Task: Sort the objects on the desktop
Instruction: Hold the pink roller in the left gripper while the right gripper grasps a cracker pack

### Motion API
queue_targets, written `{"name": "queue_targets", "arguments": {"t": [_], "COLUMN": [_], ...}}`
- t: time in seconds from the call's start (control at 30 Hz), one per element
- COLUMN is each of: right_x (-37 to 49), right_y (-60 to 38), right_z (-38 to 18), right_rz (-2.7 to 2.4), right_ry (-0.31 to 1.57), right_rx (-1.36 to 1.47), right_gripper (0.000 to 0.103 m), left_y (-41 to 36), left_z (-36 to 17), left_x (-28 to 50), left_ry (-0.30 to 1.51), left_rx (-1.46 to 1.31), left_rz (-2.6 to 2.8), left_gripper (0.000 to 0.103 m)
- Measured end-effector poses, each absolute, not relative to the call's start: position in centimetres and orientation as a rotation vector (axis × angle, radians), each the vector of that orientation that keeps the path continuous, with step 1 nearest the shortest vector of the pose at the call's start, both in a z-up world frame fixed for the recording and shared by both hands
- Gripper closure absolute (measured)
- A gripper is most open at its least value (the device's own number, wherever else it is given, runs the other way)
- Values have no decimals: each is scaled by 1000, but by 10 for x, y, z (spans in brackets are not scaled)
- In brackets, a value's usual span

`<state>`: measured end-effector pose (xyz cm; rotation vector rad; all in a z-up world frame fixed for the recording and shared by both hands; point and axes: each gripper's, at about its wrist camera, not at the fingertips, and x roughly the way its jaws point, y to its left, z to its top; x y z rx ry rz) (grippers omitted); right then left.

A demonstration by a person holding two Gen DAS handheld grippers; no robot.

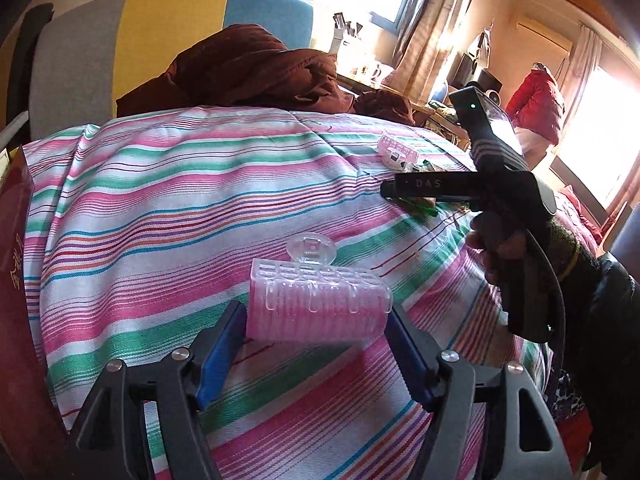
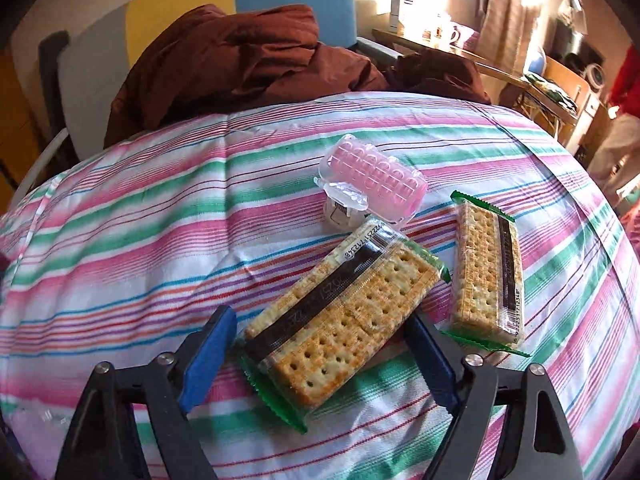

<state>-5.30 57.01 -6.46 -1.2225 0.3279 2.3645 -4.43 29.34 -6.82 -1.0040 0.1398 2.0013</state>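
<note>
A pink hair roller (image 1: pixel 316 304) with a clear clip sits between the blue pads of my left gripper (image 1: pixel 317 311), which is shut on it, the pads touching both its ends. In the right wrist view my right gripper (image 2: pixel 320 316) is open, its fingers (image 2: pixel 208 352) flanking a cracker packet (image 2: pixel 340 320) that lies flat on the striped cloth. A second cracker packet (image 2: pixel 486 272) lies just right of it. Behind both lies another pink roller (image 2: pixel 376 184), also visible from the left wrist (image 1: pixel 400 152). The left wrist view shows the right gripper (image 1: pixel 390 190) from the side, low over a green packet edge (image 1: pixel 420 205).
A pink, green and white striped cloth (image 1: pixel 180 200) covers the rounded surface. A brown garment (image 1: pixel 248 68) is heaped behind it against a grey, yellow and blue chair back (image 1: pixel 172 28). A dark red box (image 1: pixel 16 240) stands at the left edge. A person in a red coat (image 1: pixel 538 104) stands far right.
</note>
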Motion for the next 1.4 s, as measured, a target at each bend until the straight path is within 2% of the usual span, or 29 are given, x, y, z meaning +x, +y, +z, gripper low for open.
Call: {"name": "queue_targets", "arguments": {"t": [0.13, 0.3, 0.4, 0.43, 0.47, 0.57, 0.67, 0.8, 0.9, 1.0, 1.03, 1.1, 1.13, 1.17, 1.4], "right_x": [-33, -2, 13, 18, 19, 20, 10, -12, -29, -41, -42, -44, -44, -43, -18], "right_y": [563, 543, 542, 544, 549, 565, 571, 567, 572, 575, 576, 577, 575, 574, 566], "right_z": [-62, -60, -59, -59, -59, -60, -59, -54, -57, -60, -61, -63, -63, -63, -60], "right_rz": [2469, 2596, 2619, 2622, 2602, 2541, 2498, 2458, 2466, 2423, 2406, 2369, 2334, 2307, 2372], "right_ry": [263, 210, 292, 336, 394, 549, 607, 543, 612, 580, 571, 527, 473, 427, 426], "right_rx": [-1259, -1309, -1289, -1275, -1246, -1163, -1116, -1097, -1131, -1148, -1142, -1141, -1145, -1142, -1139], "right_gripper": [37, 38, 28, 17, 12, 11, 13, 14, 12, 12, 13, 24, 39, 50, 53], "left_y": [295, 296, 297, 297, 297, 297, 297, 296, 295, 295, 294, 294, 294, 295, 295], "left_z": [-68, -69, -69, -69, -69, -69, -69, -69, -69, -70, -70, -70, -70, -70, -69], "left_x": [-44, -44, -43, -43, -43, -42, -42, -43, -43, -44, -44, -44, -44, -44, -43], "left_ry": [150, 157, 164, 166, 167, 176, 174, 166, 155, 146, 144, 142, 141, 141, 141], "left_rx": [-1003, -1003, -1002, -1002, -1003, -1001, -1001, -1002, -1004, -1005, -1005, -1006, -1006, -1006, -1009], "left_rz": [2005, 2007, 2010, 2011, 2011, 2015, 2014, 2008, 2002, 1996, 1994, 1992, 1992, 1991, 1992], "left_gripper": [31, 30, 30, 30, 30, 30, 30, 30, 29, 28, 28, 28, 27, 27, 27]}}
